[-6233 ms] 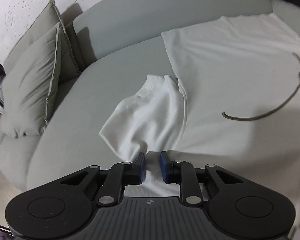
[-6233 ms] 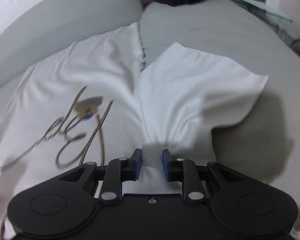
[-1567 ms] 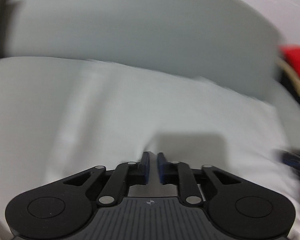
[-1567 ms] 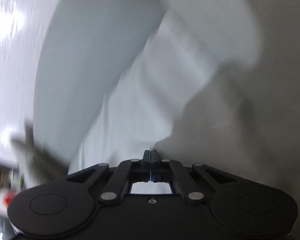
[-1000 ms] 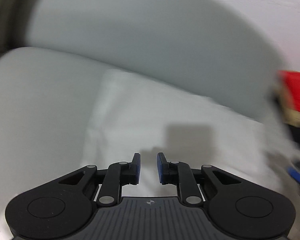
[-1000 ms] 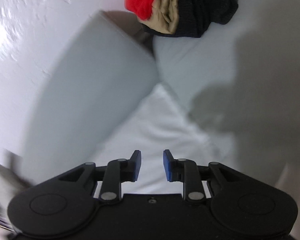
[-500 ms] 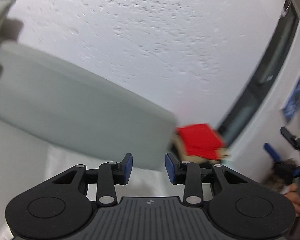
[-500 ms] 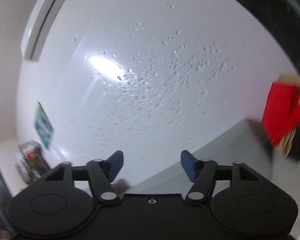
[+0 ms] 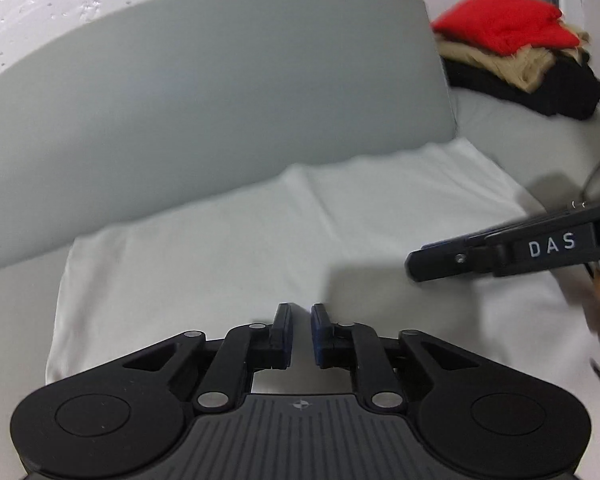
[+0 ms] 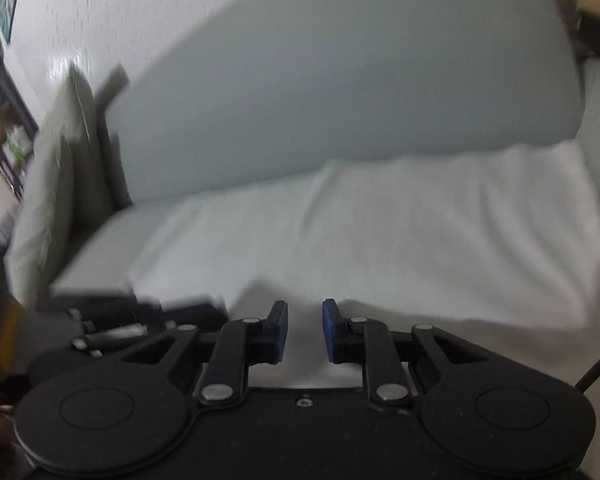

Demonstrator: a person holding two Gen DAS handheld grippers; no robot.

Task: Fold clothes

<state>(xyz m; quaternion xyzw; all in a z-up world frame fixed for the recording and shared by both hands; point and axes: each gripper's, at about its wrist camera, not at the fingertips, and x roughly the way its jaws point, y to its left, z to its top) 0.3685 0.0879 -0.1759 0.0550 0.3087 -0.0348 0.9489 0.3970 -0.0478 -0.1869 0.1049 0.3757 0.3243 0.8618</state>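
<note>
A white garment (image 9: 260, 248) lies folded into a wide flat rectangle on the grey sofa seat, its far edge against the backrest; it also shows in the right wrist view (image 10: 380, 240). My left gripper (image 9: 301, 312) is open and empty, just above the garment's near edge. My right gripper (image 10: 305, 308) is open and empty over the near edge too. It shows from the side in the left wrist view (image 9: 480, 258) at the right, over the garment's right part. The left gripper appears blurred at the lower left of the right wrist view (image 10: 132, 316).
The grey backrest (image 9: 204, 100) rises behind the garment. A stack of folded clothes (image 9: 512, 52), red on top of beige and black, sits at the far right of the seat. Grey cushions (image 10: 56, 184) stand at the sofa's left end. A dark cable (image 10: 596, 372) hangs at right.
Both grippers were shut on the cloth and carried it toward the backrest, then opened and swung up toward the wall. Now both point down at the folded garment again, jaws narrower than half a second ago.
</note>
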